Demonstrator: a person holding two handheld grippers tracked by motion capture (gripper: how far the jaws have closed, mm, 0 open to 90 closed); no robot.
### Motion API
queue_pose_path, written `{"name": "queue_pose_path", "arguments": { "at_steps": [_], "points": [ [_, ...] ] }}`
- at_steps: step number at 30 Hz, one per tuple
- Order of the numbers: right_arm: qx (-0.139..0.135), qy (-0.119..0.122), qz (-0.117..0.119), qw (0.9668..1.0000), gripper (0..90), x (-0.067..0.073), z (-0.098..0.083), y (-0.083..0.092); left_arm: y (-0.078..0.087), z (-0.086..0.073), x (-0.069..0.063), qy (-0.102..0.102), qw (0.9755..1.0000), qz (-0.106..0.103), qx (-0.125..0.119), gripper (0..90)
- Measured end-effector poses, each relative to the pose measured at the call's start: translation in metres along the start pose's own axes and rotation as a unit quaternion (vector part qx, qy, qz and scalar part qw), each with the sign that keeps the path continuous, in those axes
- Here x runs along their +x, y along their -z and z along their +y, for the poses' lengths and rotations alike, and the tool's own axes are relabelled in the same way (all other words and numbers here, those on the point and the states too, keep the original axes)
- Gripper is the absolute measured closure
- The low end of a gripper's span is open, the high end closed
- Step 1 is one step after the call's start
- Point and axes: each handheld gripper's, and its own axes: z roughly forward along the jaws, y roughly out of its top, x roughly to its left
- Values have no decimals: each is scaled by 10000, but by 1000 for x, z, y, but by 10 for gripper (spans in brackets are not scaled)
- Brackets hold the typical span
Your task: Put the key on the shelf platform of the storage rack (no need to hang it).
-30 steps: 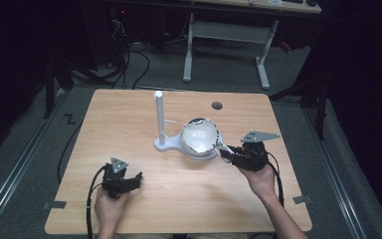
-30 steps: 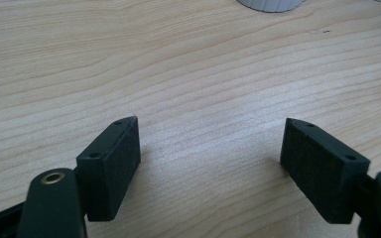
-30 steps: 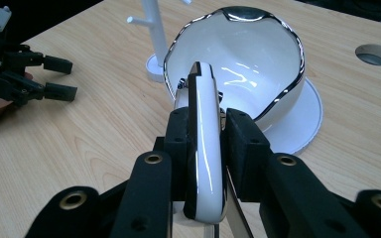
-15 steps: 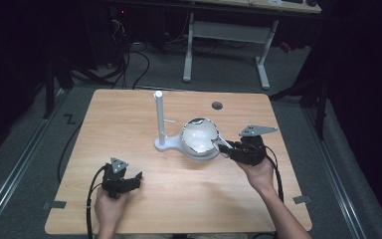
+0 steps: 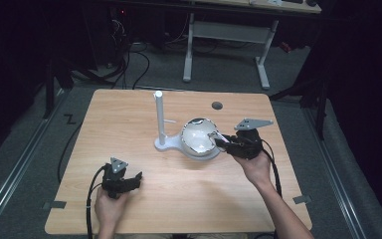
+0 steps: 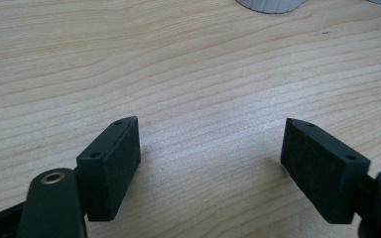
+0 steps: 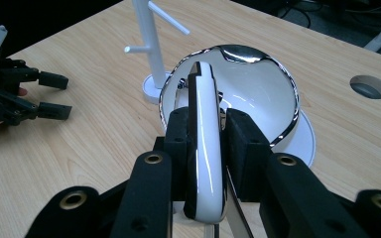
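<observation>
**Right gripper clamped on cup handle, left gripper idle and open**

At table centre, slightly toward 3 o'clock: a white cup [image 5: 199,135] with a silver rim, tipped on its side so the mouth faces up and toward the camera in the high view. It sits over a white round saucer [image 5: 197,152], which joins the base of a white stand [image 5: 159,119] with short pegs. The stand is at roughly 9 o'clock from the cup, just beside it.

Right gripper [image 5: 224,143] comes in from 3 o'clock of the cup. In the right gripper view its jaws are closed tight on the cup's white handle [image 7: 206,144], pads pressing both flat sides, handle running edge-on between them. The cup bowl lies straight ahead of the jaws at 12 o'clock, the stand beyond at about 11. Can't tell whether the cup touches the saucer or hangs just above it.

Left gripper [image 5: 129,180] is at about 7 o'clock on the table [image 5: 129,114], well apart from the cup. Its jaws stand wide apart with only bare wood between them; nothing gripped. It rests low over the tabletop, held in the person's left hand [image 5: 110,209].

A round hole [image 5: 217,105] in the table sits at 1 o'clock from the cup.
</observation>
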Motion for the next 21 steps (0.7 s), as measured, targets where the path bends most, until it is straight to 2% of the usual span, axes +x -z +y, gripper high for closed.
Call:
{"name": "queue_pose_path", "arguments": {
  "at_steps": [21],
  "points": [
    [110,24,-18,9999,735,-7,19,-18,0,0,0,-21,10000,-22,8,236]
  ]
}}
